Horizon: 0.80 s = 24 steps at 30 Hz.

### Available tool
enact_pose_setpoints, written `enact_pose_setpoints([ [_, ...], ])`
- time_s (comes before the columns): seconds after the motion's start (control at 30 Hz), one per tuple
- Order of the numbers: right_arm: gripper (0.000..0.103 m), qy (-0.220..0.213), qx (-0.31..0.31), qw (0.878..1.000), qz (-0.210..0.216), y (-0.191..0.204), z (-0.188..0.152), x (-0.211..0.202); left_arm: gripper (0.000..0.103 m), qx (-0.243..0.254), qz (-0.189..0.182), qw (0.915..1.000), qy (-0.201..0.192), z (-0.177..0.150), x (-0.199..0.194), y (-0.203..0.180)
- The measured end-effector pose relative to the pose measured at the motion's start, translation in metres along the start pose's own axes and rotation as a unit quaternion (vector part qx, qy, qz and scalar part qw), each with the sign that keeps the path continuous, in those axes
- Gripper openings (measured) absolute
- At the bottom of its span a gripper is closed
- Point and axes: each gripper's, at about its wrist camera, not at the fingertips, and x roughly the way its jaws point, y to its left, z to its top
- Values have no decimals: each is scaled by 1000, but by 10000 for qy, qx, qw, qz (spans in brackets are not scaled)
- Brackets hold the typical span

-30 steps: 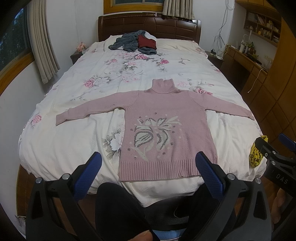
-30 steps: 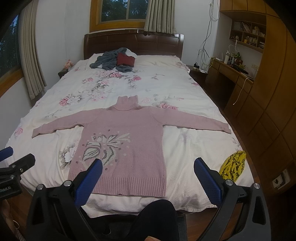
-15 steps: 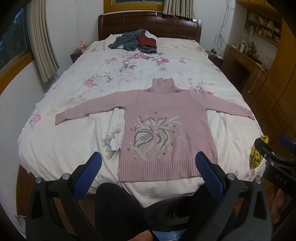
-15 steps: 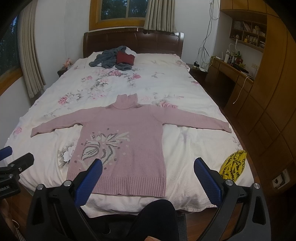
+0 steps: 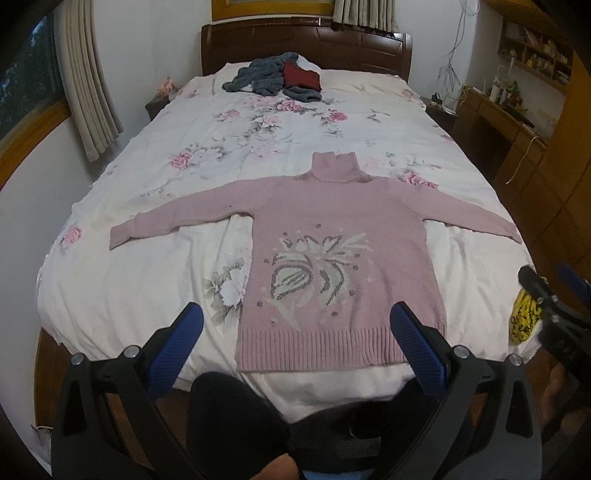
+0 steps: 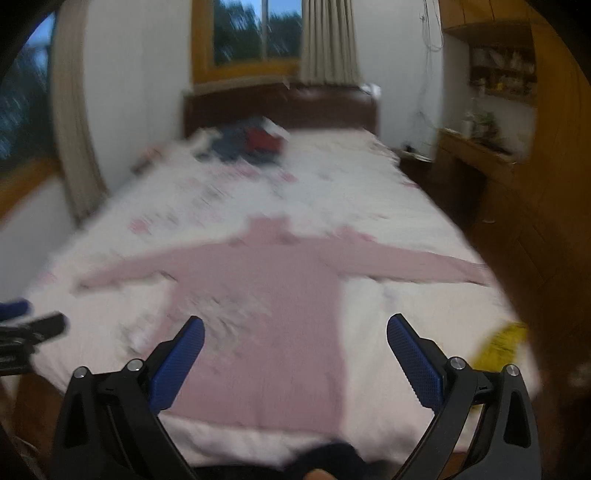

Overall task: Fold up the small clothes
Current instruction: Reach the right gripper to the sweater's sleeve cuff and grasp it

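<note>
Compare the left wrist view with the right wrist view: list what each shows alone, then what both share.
Left wrist only: the sweater's knitted flower motif, sharp. Right wrist only: the window above the headboard, though the frame is motion-blurred. Both: the pink sweater spread flat on the bed, a yellow item at the corner, the left gripper and right gripper open.

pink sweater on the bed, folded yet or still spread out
Spread out. The pink sweater lies flat, front up on the bed, both sleeves stretched sideways, collar and hem unfolded. Both grippers are open and off it.
</note>
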Motion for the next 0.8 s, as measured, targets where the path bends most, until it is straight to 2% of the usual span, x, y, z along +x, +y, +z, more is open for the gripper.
enact_pose_setpoints([
  [0.1,99,192,225,9996,-28,-31,5,33,100,40,86,9998,-185,3,9,-5],
  [0.23,99,703,760,9946,28,-88,7,87,100,177,105,9997,-120,10,27,-16],
  [0.33,99,950,1275,9872,-124,-143,5,124,100,249,85,9996,-49,17,42,-26],
  [0.43,99,1210,1884,9743,-257,-202,0,158,100,296,14,9995,48,26,58,-35],
  [0.57,94,1491,2547,9546,-398,-273,-9,197,100,393,-50,9991,153,38,83,-49],
  [0.67,93,1455,2966,9425,-502,-318,-12,216,100,439,-106,9986,274,44,104,-56],
  [0.77,92,1381,3554,9235,-422,-369,-17,236,100,494,-261,9977,395,48,129,-62],
  [0.8,92,1334,3898,9102,-425,-393,-20,241,100,497,-347,9972,448,48,137,-63],
])
